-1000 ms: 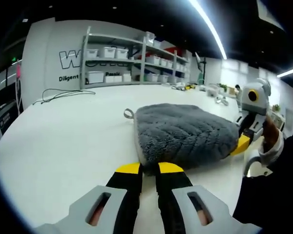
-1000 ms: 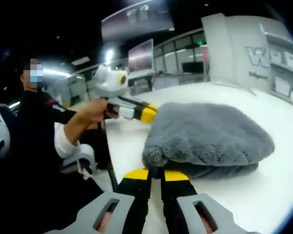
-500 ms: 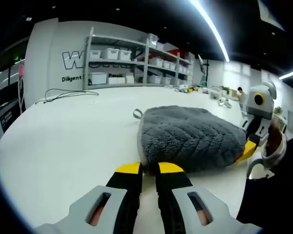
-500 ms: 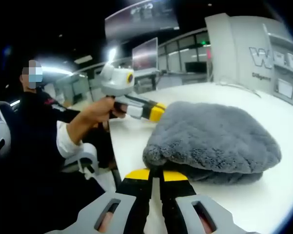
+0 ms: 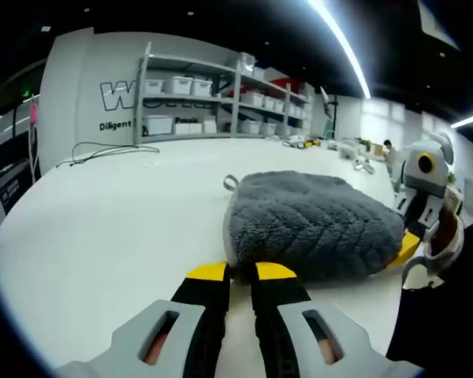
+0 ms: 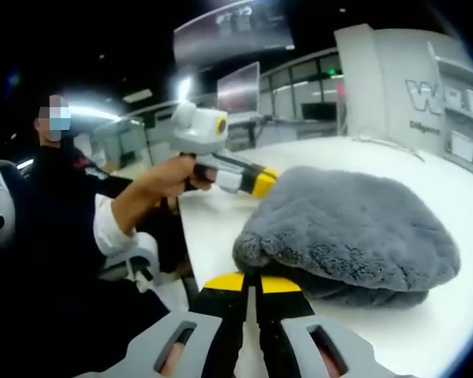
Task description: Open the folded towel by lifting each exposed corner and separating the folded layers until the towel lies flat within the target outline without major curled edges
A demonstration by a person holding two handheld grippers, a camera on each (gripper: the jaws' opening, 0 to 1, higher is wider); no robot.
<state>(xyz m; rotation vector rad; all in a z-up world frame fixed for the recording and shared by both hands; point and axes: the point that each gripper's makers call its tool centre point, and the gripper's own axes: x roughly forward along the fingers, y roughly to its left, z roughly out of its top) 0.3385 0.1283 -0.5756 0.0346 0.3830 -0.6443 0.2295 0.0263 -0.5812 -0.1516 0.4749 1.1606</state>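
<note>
Figure. Folded grey towel (image 5: pixel 311 224) lying on the white table (image 5: pixel 102 228), a hanging loop (image 5: pixel 231 183) at its far corner at about 11 o'clock of the bundle; no target outline can be made out on the tabletop.

Left gripper (image 5: pixel 242 272), left gripper view: the yellow-tipped jaws rise from 6 o'clock, drawn together with only a thin slit between them, their tips at the near edge of the towel. Whether they pinch a corner of fabric or merely touch it cannot be told, as the tips hide the contact. Right gripper (image 6: pixel 248 281), right gripper view: jaws likewise nearly together at 6 o'clock, tips meeting the lower fold where the upper layer bulges over it; grip again uncertain.

Risks, as judged from this pose: each pair of tips sits at the seam between layers, so a lift may take both layers together, or only the pile, and the towel would rise as a bundle or slip free instead of opening. Uneven pulls from the two sides could drag the towel across the table or leave a curled edge.

Pose: in the right gripper view the person's left hand (image 6: pixel 159 178) holds its gripper level, pointing toward 3 o'clock at the towel's far side, forearm extended from a white cuff (image 6: pixel 110 228). The two grippers address opposite corners.
</note>
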